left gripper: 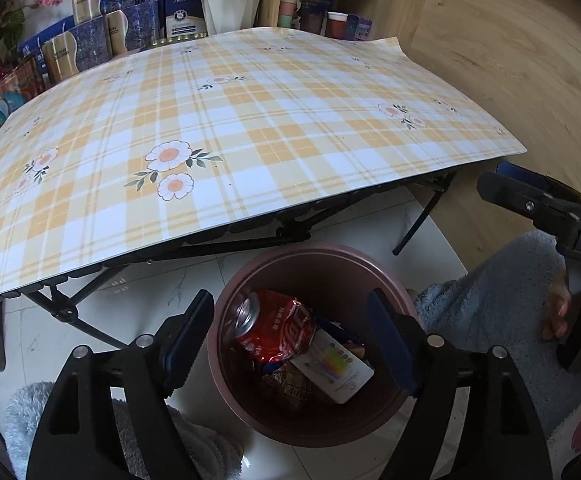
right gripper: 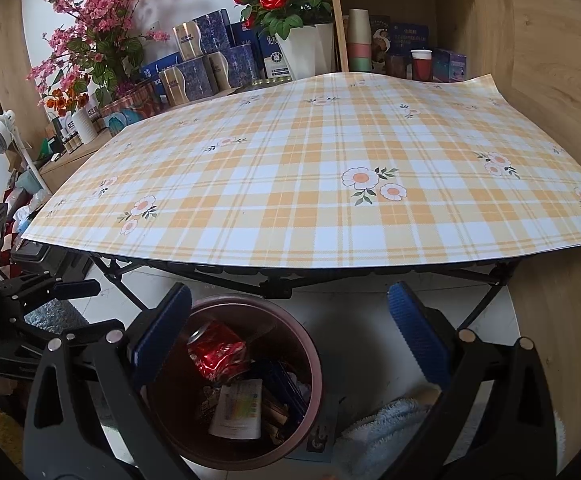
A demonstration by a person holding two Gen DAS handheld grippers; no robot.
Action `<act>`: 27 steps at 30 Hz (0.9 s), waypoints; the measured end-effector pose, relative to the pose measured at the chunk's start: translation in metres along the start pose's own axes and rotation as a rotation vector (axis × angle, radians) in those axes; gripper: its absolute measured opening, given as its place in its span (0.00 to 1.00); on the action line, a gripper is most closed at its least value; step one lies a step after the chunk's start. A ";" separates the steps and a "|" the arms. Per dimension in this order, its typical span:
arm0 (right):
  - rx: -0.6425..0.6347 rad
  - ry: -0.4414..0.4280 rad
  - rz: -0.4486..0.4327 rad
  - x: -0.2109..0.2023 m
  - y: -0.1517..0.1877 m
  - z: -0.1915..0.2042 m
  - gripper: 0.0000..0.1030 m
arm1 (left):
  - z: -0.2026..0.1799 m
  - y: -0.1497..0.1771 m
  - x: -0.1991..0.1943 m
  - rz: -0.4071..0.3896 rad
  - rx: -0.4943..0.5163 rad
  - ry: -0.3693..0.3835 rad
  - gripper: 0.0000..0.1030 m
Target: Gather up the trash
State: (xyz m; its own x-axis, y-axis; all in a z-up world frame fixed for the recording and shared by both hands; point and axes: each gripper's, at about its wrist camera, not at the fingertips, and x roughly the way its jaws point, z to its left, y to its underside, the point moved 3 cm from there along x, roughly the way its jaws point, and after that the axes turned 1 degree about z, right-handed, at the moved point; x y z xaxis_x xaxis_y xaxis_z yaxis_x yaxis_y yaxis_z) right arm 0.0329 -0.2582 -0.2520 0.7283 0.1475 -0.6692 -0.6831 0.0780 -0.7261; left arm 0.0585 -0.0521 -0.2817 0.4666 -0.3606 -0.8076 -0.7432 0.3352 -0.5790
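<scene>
A dark pink trash bin (left gripper: pixel 386 280) stands on the floor in front of the table. Inside lie a crushed red can (left gripper: pixel 278 328), a white card (left gripper: pixel 334 368) and wrappers. My left gripper (left gripper: pixel 290 344) is open and empty, directly above the bin's mouth. The bin also shows in the right wrist view (right gripper: pixel 310 356), with the can (right gripper: pixel 218 352) and card (right gripper: pixel 238 408). My right gripper (right gripper: pixel 290 344) is open and empty, above the bin's right side. The right gripper shows at the right edge of the left wrist view (left gripper: pixel 546 200).
A folding table with a yellow plaid flowered cloth (left gripper: pixel 218 140) fills the upper half of both views, on black cross legs (left gripper: pixel 422 220). Boxes, potted flowers (right gripper: pixel 286 4) and cups line the shelves behind. A grey fluffy sleeve (left gripper: pixel 490 292) lies right of the bin.
</scene>
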 end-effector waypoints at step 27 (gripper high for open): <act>-0.113 0.084 -0.043 -0.050 -0.089 0.018 0.94 | 0.033 -0.062 -0.093 -0.229 -0.100 -0.204 0.94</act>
State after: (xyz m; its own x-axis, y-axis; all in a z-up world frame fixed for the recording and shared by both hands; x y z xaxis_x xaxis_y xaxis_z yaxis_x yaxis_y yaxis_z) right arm 0.0563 -0.2543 -0.1516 0.7617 0.0628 -0.6448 -0.6444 -0.0303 -0.7641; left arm 0.0772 -0.0108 -0.1746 0.7061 -0.2310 -0.6694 -0.6468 0.1744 -0.7425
